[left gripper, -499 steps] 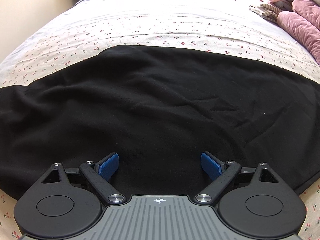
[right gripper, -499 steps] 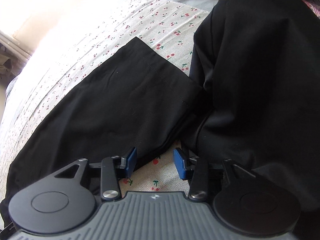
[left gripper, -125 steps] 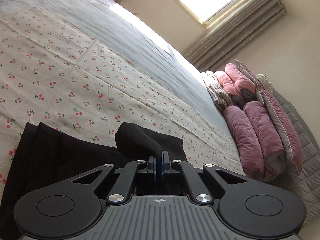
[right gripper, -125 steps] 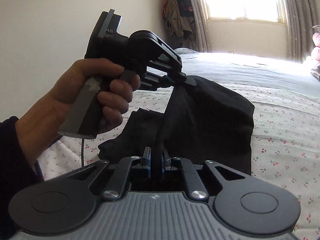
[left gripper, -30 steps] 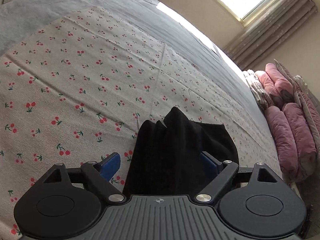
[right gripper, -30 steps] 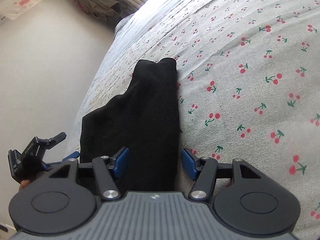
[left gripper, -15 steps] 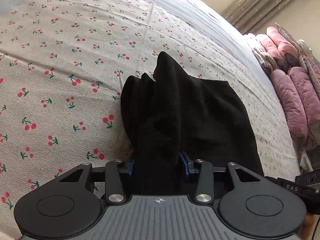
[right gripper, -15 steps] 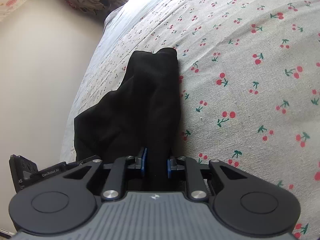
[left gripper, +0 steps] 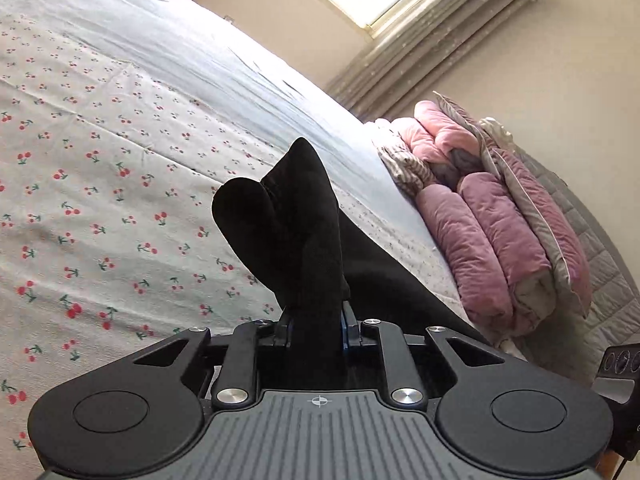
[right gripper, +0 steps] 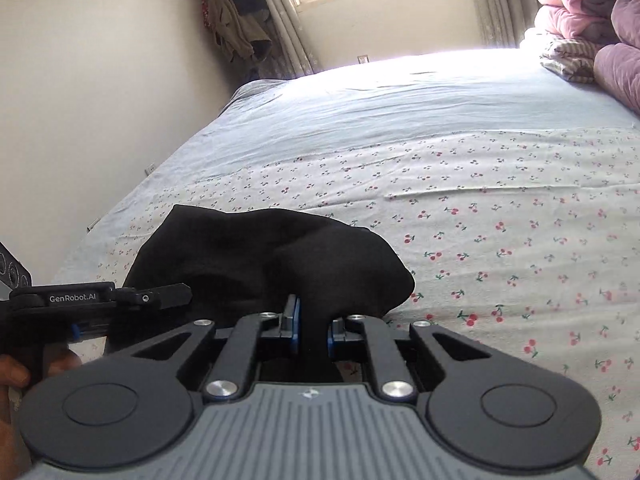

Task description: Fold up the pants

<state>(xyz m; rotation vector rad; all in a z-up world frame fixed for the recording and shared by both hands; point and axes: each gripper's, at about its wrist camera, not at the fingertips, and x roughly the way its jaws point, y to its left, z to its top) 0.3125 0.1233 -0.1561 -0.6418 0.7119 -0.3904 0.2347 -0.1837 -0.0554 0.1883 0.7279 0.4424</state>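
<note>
The left tongs [left gripper: 316, 326] are clamped on a thick bunch of the black pants [left gripper: 288, 232]; their jaws have just been closing, and the cloth fills the narrow gap between the blue pads [left gripper: 344, 330]. From that grip the fabric rises in a rounded, doubled lump with a pointed tip, lifted clear of the bed [left gripper: 100, 184], while more of the black cloth trails down and to the right behind it. The bed carries a pale sheet printed with small red cherries; farther back it turns plain light blue. A stack of pink and mauve quilts [left gripper: 492, 232] sits at the bed's far right side, below a bright window with grey curtains [left gripper: 424, 44].

The right tongs [right gripper: 311, 330] are pinched tight on another fold of the same pants [right gripper: 248, 256], cloth squeezed between the pads. Ahead of them the garment humps up as a broad dark mound over the cherry sheet. In the right wrist view the other tool enters from the left edge, its black arm marked with white lettering, and part of a hand [right gripper: 12, 376] grips it at the lower left. Clothes [right gripper: 232, 12] hang in the far corner by the window
</note>
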